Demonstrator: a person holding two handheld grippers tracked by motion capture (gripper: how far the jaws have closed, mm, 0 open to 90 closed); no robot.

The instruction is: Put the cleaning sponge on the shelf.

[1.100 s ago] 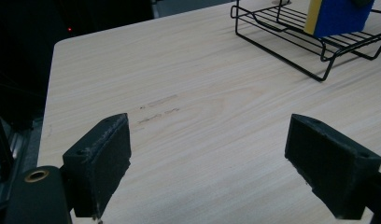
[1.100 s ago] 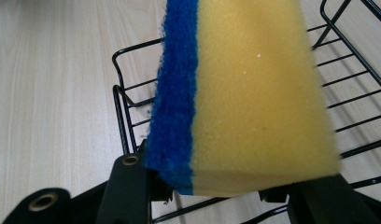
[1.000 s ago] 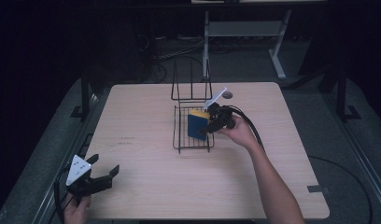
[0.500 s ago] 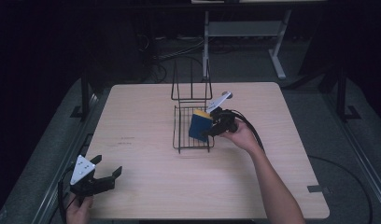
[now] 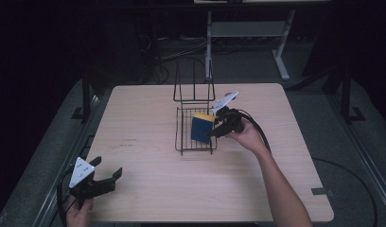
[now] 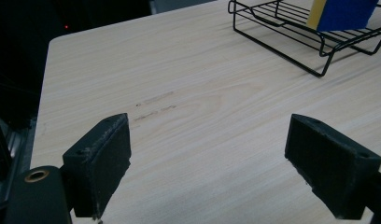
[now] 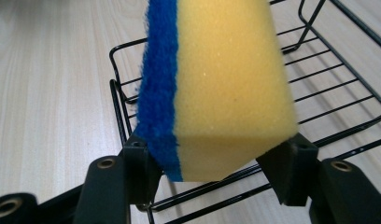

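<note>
Right gripper (image 5: 213, 132) clenched a blue-yellow sponge (image 5: 201, 127) over the wire rack (image 5: 181, 142), mid-bench; left gripper (image 5: 107, 179) gaped empty near the bench's front-left corner.

Sponge (image 7: 216, 88): top cut off by the upper edge in right gripper view; its lower corners are hidden behind the right gripper's (image 7: 212, 163) pads. Wire rack (image 6: 305, 37) beneath the sponge: far end cut off in left gripper view. Left hand (image 5: 77, 213) cut by the bottom edge.

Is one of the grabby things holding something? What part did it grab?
The right gripper holds a sponge by one end, squeezing its blue and yellow sides, over the wire rack. The left gripper is open, holding nothing.
</note>
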